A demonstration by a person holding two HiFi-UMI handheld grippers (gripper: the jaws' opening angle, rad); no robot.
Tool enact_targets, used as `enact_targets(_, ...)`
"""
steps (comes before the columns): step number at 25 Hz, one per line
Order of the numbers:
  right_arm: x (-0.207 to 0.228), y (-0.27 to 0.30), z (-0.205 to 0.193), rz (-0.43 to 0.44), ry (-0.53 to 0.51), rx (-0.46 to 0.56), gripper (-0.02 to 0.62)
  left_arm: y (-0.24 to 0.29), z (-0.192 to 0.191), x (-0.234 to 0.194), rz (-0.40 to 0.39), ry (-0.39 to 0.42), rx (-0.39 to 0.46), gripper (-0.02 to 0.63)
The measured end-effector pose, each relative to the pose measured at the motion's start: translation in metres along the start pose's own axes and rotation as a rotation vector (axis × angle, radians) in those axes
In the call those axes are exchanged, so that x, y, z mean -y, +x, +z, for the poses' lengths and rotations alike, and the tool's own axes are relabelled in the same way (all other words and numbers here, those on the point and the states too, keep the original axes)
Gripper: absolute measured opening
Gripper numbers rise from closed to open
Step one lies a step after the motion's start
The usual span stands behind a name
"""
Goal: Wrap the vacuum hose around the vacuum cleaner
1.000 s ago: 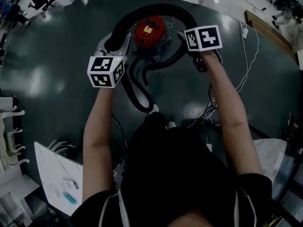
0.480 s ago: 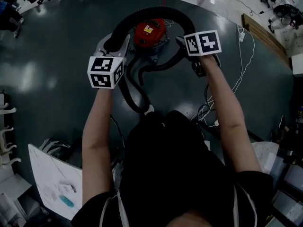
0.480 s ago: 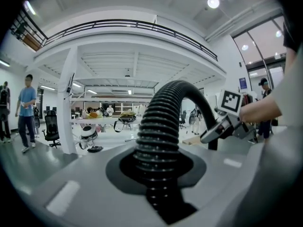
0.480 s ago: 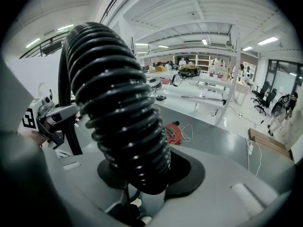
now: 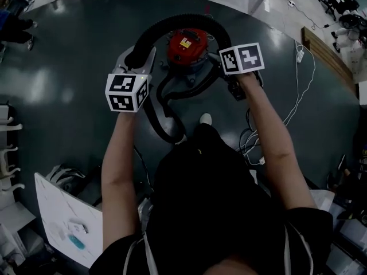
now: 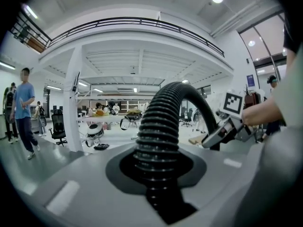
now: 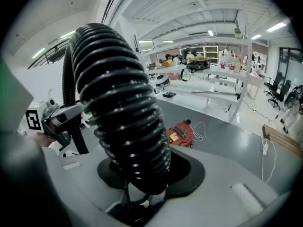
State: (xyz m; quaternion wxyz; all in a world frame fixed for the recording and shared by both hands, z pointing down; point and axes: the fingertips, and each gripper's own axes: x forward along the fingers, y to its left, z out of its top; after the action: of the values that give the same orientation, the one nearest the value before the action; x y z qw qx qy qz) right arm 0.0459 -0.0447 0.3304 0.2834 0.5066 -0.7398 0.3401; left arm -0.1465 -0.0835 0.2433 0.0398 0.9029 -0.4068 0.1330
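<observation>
1. Black ribbed hose (image 5: 178, 19) arches round the far side of the red vacuum (image 5: 187, 43), which stands on the dark floor (image 5: 69, 56) between the two grippers.
2. The left gripper (image 5: 137, 55) is clamped on the hose at the vacuum's left, and the right gripper (image 7: 137, 174) pinches it at the vacuum's right. Neither is spread.
3. The rest of the hose lies in a loose loop on the near side, close to the person's shoe (image 5: 205, 119).
4. Risk: the hose looks springy, so a weak pinch could let the arch snap out of one gripper and unwind.
5. Risk: drawing the arch tight could drag or tip the vacuum.
6. Risk: the loose loop could catch under the shoe and stall the wrap. White cables (image 5: 298, 79) on the floor to the right could also tangle.
</observation>
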Motion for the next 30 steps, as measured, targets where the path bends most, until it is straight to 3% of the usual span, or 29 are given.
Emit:
enact_targets(10,0.051,0.030,0.030,0.107,0.008,-0.029,0.146,0.076,0.021,-0.003,0.070,0.008,-0.039,0.109)
enact_targets(21,0.098,0.056,0.057,0.154,-0.045,-0.070,0.146,0.140,0.029,-0.019,0.157,0.004,-0.084,0.110)
enact_targets(30,0.104,0.075,0.067,0.229,-0.003,-0.107,0.147,0.180,0.031,-0.042,0.134,0.036,-0.131,0.110)
